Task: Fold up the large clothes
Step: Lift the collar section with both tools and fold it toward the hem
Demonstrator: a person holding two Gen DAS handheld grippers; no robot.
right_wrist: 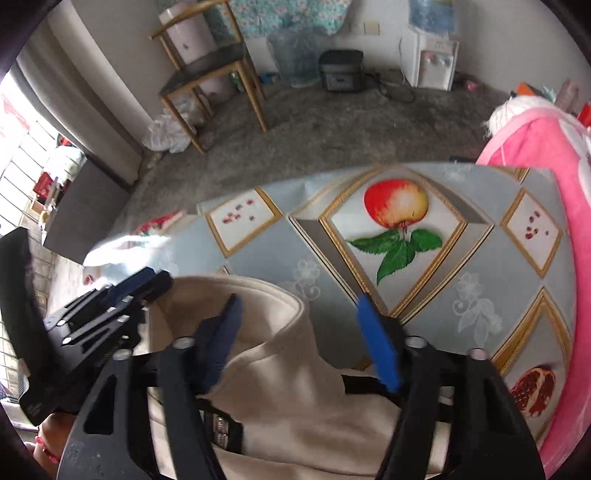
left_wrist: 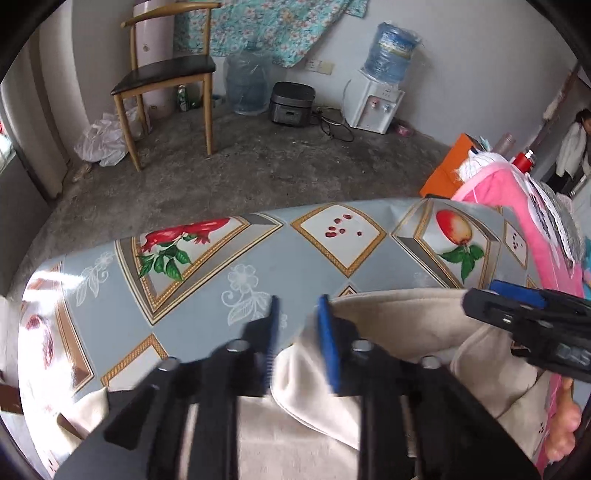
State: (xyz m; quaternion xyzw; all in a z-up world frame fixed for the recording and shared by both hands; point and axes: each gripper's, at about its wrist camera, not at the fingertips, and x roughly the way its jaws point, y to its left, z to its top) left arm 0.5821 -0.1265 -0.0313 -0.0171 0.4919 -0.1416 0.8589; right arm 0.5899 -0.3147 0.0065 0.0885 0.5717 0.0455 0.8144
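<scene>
Left gripper [left_wrist: 299, 325] is nearest in the left wrist view: jaws a narrow gap apart, tabletop showing between the tips. The edge of the cream garment [left_wrist: 406, 325] lies against the right-hand pad. Blurred, so can't tell if any cloth is pinched. In the right wrist view the same gripper [right_wrist: 159, 280] sits at the garment's left edge.

Right gripper [right_wrist: 299, 328]: jaws partly open, nothing clamped. Its left finger is over a raised fold of the garment [right_wrist: 288, 369], its right finger over bare tabletop. From the left camera it [left_wrist: 480, 299] comes in at the garment's right side, with a hand [left_wrist: 565, 424] behind it.

The garment is bunched at the near edge of the tabletop [left_wrist: 314, 266], between the two grippers.

The surface is a glossy blue-grey oilcloth with gold-framed fruit panels. A pink clothes pile [left_wrist: 517, 206] is at its right end. Beyond is a grey concrete floor [left_wrist: 258, 166].

Count along the far wall, left to right:
- 1 white plastic bag [left_wrist: 103, 144]
- 1 wooden chair [left_wrist: 166, 81]
- 1 floral cloth [left_wrist: 266, 29] hung on the wall
- 2 water jugs: one on the floor [left_wrist: 245, 85], one on the dispenser [left_wrist: 391, 51]
- 1 black cooker [left_wrist: 291, 103]
- 1 white dispenser [left_wrist: 373, 107]
- 1 person [left_wrist: 572, 147], far right
</scene>
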